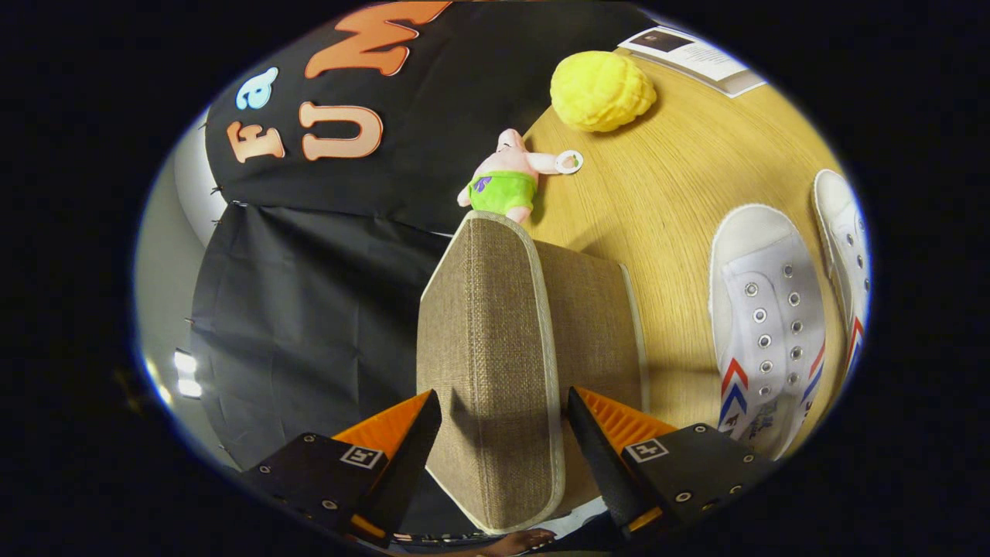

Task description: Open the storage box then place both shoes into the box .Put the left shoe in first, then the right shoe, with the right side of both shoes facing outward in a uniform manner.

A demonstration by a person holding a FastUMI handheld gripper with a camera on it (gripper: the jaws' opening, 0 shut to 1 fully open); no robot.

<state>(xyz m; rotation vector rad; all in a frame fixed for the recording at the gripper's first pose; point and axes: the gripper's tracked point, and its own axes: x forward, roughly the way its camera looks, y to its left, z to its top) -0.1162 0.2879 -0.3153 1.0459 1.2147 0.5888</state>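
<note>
I see the jaws set apart either side of the box's raised brown fabric lid — whether they press it I cannot tell. The box interior is hidden. Two white shoes with red-and-blue chevrons lie on the desk beside the box — their print is unreadable. Beyond the box sit a pink plush and a yellow ball.
</note>
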